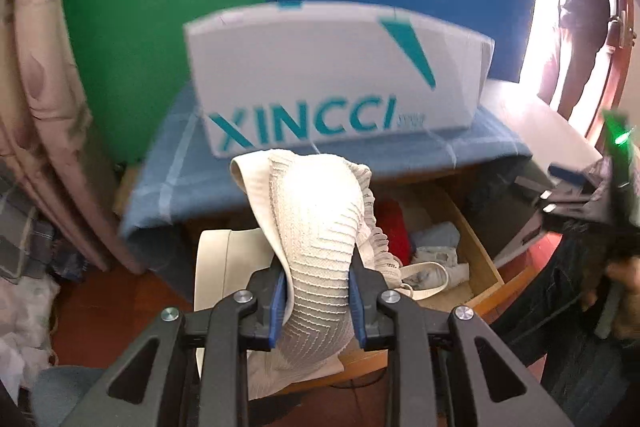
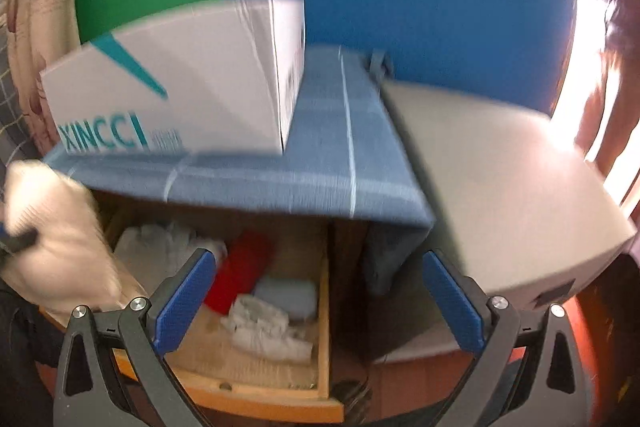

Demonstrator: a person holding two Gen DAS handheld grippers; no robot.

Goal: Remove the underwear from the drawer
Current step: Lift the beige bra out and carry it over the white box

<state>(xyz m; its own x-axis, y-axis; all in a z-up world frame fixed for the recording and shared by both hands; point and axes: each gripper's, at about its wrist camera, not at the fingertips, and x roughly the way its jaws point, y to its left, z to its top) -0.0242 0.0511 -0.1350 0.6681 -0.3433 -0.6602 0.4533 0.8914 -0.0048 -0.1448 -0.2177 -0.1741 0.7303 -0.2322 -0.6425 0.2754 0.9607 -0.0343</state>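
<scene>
My left gripper [image 1: 319, 297] is shut on a cream ribbed piece of underwear [image 1: 316, 227], which hangs in the air above the open wooden drawer [image 1: 478, 251]. In the right wrist view the same garment [image 2: 56, 231] is a pale blur at the left edge. My right gripper [image 2: 316, 297] stands open over the drawer [image 2: 324, 331] with nothing between its blue pads [image 2: 186, 301]. Inside lie a red folded item [image 2: 240, 273], a light blue one [image 2: 286, 297] and crumpled white garments [image 2: 266, 327]. The right gripper [image 1: 560, 197] also shows at the right edge of the left wrist view.
A white box lettered XINCCI [image 1: 332, 75] stands on a blue checked cloth [image 2: 320, 155] over the drawer unit. A grey cabinet [image 2: 500, 187] is to the right. Green and blue foam mats [image 1: 160, 7] cover the wall. Bedding [image 1: 44, 115] piles up at left.
</scene>
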